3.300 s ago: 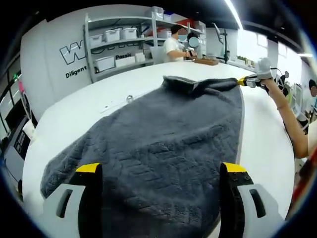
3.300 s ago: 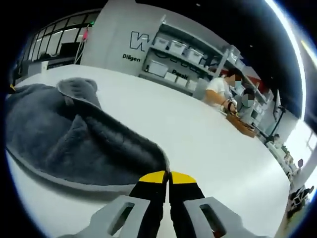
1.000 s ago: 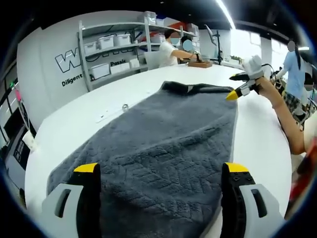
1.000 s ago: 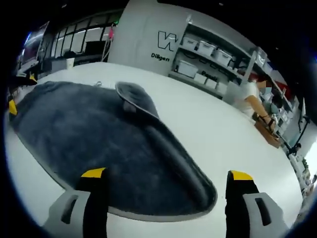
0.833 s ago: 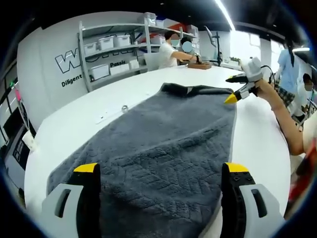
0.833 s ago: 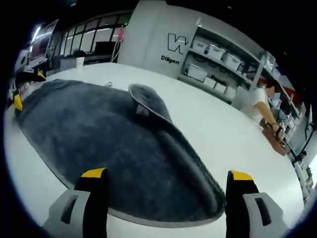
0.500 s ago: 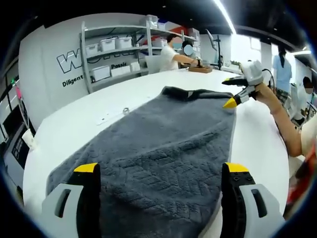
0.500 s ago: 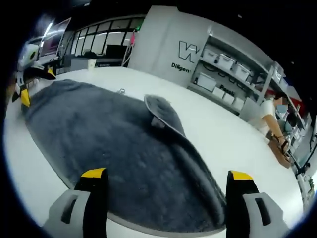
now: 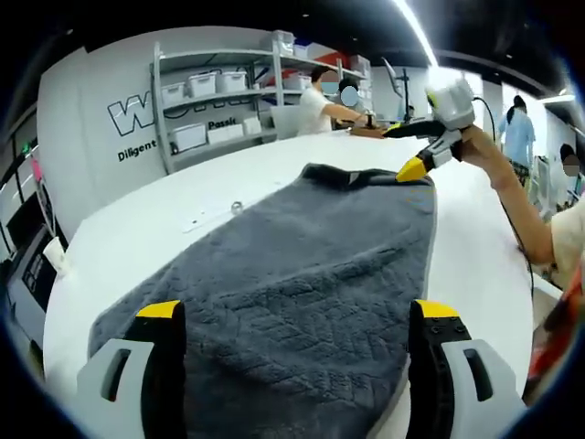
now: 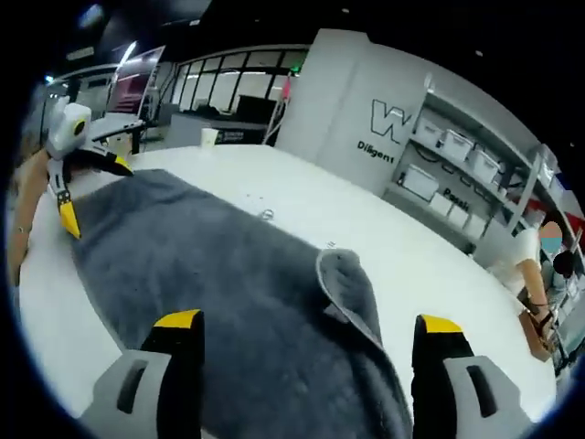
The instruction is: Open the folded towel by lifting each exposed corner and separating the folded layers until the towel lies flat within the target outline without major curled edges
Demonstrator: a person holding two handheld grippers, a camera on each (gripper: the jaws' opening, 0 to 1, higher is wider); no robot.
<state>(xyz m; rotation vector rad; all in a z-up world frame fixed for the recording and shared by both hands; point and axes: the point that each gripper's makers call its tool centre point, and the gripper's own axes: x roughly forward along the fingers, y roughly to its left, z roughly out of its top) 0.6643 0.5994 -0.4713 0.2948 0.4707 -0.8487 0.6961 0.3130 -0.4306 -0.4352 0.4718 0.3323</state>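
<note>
White table [image 9: 137, 219] bears grey towel [image 9: 302, 265], far corner [image 10: 347, 283] folded.

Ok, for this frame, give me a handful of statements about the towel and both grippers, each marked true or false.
1. The towel is dark grey. True.
2. The left gripper is clamped on the towel. False: its jaws are wide apart above it.
3. One corner flap is folded back over the towel. True.
4. The right gripper is shut. False: it is open.
5. The towel lies on a white table. True.
</note>
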